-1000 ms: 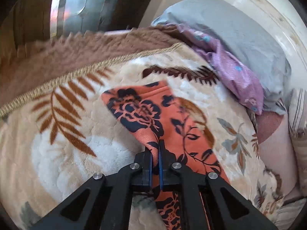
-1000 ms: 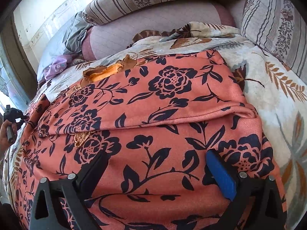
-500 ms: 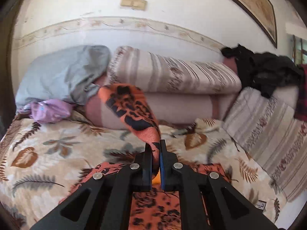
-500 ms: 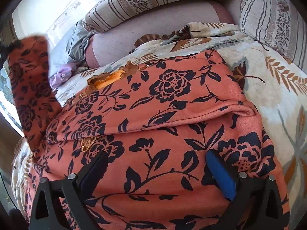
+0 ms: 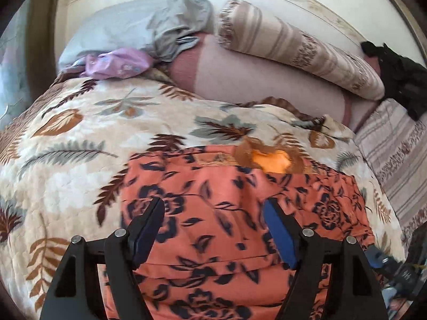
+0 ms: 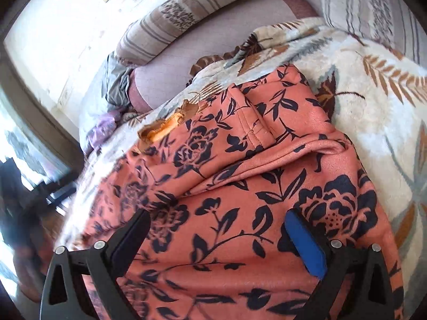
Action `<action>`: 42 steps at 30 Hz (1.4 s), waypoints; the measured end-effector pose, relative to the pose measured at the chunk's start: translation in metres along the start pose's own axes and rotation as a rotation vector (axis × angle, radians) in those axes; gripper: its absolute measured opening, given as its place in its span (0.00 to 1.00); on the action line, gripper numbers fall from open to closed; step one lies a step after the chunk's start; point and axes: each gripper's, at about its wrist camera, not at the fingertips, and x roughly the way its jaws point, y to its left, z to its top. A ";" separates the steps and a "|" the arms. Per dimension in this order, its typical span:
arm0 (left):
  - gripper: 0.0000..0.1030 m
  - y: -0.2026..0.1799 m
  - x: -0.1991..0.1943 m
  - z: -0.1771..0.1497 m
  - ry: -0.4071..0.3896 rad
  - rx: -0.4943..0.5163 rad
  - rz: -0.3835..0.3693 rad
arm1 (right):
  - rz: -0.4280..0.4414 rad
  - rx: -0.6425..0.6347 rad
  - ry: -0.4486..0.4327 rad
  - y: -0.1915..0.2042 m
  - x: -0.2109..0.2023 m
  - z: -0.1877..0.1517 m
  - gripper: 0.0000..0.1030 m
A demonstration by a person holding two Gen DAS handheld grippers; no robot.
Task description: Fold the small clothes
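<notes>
An orange garment printed with dark blue flowers lies spread on the leaf-patterned blanket, its yellow-lined neck opening at the far edge. A sleeve lies folded across its body. My left gripper hovers over the garment with its jaws opening wide, no cloth between the pads. In the right wrist view the same garment fills the middle, one sleeve folded over with its cuff near the neck opening. My right gripper stands open just above the cloth, pressing on nothing.
Striped bolster pillows and a pink cushion line the wall behind the blanket. A grey cloth and a purple cloth lie at the back left, dark clothing at the back right. Another striped cushion flanks the right side.
My left gripper carried the sleeve from the left over the garment, then let it go and its jaws spread. My right gripper rolled a little and stayed open above the cloth.
</notes>
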 end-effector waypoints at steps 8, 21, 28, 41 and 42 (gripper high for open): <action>0.74 0.074 0.037 -0.029 0.171 -0.253 0.043 | -0.132 0.178 0.108 -0.014 0.042 0.073 0.86; 0.75 0.068 0.010 -0.016 0.015 -0.215 0.066 | -0.507 -0.207 -0.007 0.070 0.034 0.075 0.20; 0.76 0.049 0.042 -0.030 0.172 -0.046 0.194 | -0.481 -0.148 0.046 0.034 0.045 0.058 0.85; 0.76 0.053 0.039 -0.027 0.164 -0.075 0.192 | -0.160 0.063 0.167 0.020 0.104 0.095 0.83; 0.76 0.054 0.035 -0.025 0.146 -0.086 0.185 | -0.122 0.039 0.146 0.027 0.099 0.098 0.83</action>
